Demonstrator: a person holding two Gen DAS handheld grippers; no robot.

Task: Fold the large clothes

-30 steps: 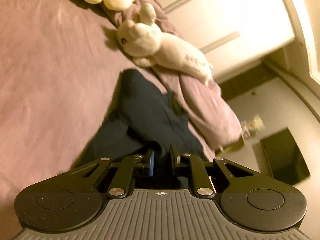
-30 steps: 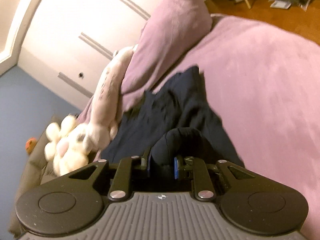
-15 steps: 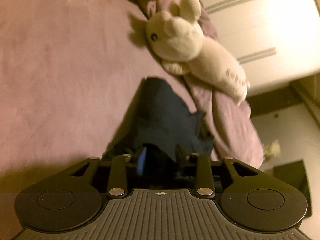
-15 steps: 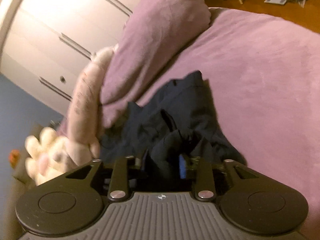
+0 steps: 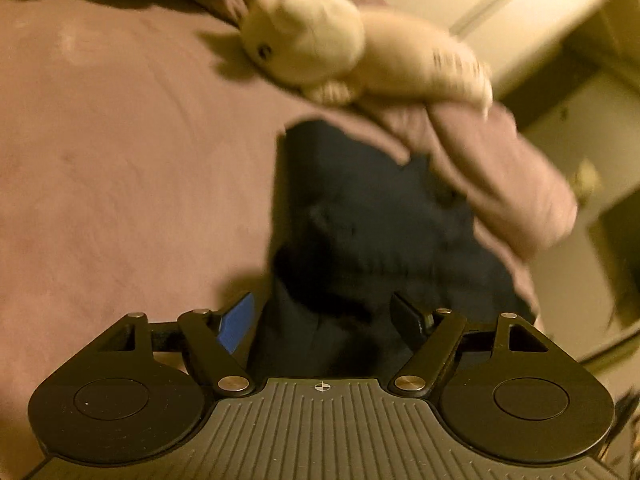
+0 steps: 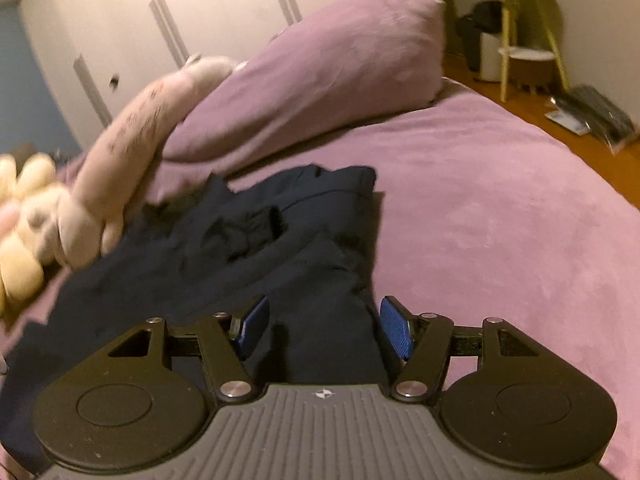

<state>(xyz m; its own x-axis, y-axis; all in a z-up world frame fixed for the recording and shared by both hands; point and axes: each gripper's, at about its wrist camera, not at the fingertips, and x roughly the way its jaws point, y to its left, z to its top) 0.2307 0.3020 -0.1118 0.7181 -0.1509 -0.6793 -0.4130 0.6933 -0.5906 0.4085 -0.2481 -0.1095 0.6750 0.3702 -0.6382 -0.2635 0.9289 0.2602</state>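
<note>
A dark navy garment (image 5: 372, 216) lies folded over on the purple bed (image 5: 120, 168), close against the pillow. My left gripper (image 5: 324, 320) is open, its jaws spread on either side of the cloth's near edge. In the right wrist view the same garment (image 6: 248, 232) lies bunched, with a fold running down between the jaws. My right gripper (image 6: 324, 328) is open, its blue pads (image 6: 394, 330) apart from the cloth.
A cream plush rabbit (image 5: 320, 48) lies just beyond the garment, and also shows in the right wrist view (image 6: 132, 148). A purple pillow (image 6: 328, 64) sits behind it. White wardrobe doors (image 6: 168, 20), a stool (image 6: 524, 44) and wooden floor (image 6: 592, 152) lie past the bed.
Both grippers were shut on the dark garment and have opened, letting it drop onto the bed. Both moved closer toward the pillow and plush rabbit.
</note>
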